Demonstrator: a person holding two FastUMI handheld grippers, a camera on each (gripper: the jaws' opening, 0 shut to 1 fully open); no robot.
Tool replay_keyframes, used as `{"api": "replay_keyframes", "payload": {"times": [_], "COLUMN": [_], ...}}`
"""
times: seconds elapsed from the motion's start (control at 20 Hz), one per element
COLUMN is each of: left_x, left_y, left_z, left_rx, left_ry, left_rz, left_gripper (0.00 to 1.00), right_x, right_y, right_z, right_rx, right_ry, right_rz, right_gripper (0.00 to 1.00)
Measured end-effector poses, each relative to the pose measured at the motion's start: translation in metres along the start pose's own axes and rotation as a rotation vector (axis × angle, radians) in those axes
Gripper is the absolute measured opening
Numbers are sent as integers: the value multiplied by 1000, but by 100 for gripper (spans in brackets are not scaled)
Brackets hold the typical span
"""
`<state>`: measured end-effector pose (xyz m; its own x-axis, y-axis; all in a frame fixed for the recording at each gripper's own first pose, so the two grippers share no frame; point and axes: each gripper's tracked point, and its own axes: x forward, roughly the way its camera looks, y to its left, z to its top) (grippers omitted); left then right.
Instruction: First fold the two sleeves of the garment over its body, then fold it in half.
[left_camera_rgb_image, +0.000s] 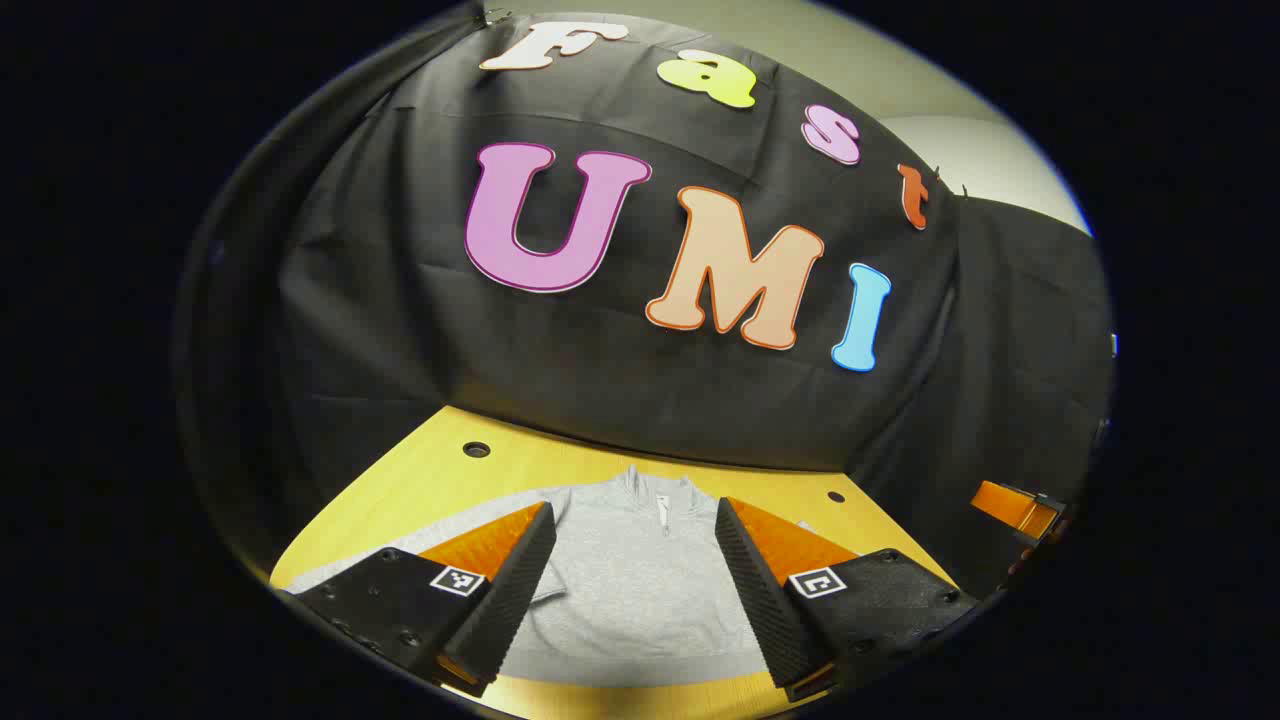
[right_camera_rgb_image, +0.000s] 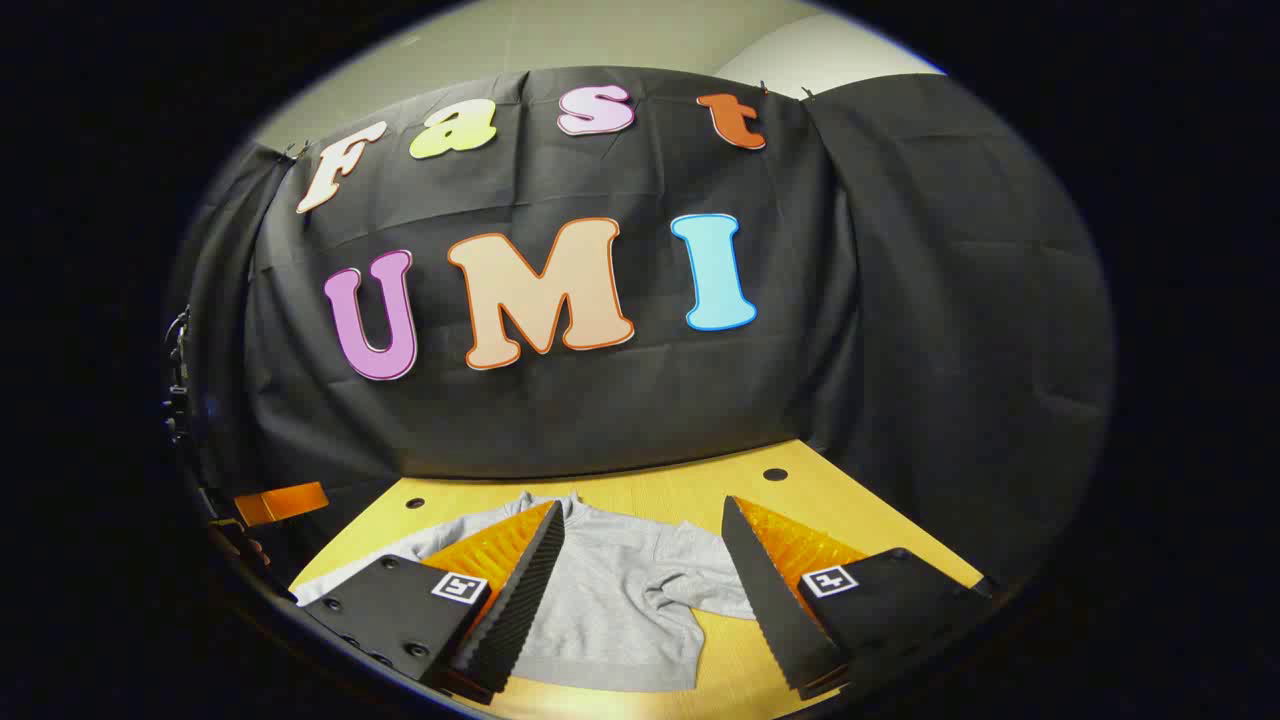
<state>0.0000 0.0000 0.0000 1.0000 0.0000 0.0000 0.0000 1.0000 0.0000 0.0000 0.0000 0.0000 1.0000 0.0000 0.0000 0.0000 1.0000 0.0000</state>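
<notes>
Sleeve-folding step seemingly just starting: grey sweater (left_camera_rgb_image: 640, 590) flat on the yellow table (left_camera_rgb_image: 440, 470), left gripper (left_camera_rgb_image: 635, 585) and right gripper (right_camera_rgb_image: 640, 590) hovering wide open, empty; next, probably lowering onto a sleeve (right_camera_rgb_image: 700, 585).

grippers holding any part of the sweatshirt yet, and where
Nothing is held. The left gripper and right gripper are both open above the gray sweatshirt, which lies flat on the table.
</notes>
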Motion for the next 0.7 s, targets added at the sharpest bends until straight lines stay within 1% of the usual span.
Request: {"api": "replay_keyframes", "payload": {"times": [0.05,0.1,0.4,0.7], "left_x": [2,4,1,-5], "left_y": [-1,0,0,4], "left_z": [-1,0,0,-6], "left_rx": [4,8,12,29], "left_ry": [4,6,11,22], "left_rz": [-4,-5,-10,8], "left_gripper": [94,94,94,94], "right_x": [1,1,1,-5], "right_y": [0,0,-15,-38], "right_z": [2,1,-1,1], "right_rx": [5,10,20,35], "right_ry": [-2,-5,-3,-7], "right_rz": [-1,-2,-29,-67], "right_gripper": [94,98,98,98]}}
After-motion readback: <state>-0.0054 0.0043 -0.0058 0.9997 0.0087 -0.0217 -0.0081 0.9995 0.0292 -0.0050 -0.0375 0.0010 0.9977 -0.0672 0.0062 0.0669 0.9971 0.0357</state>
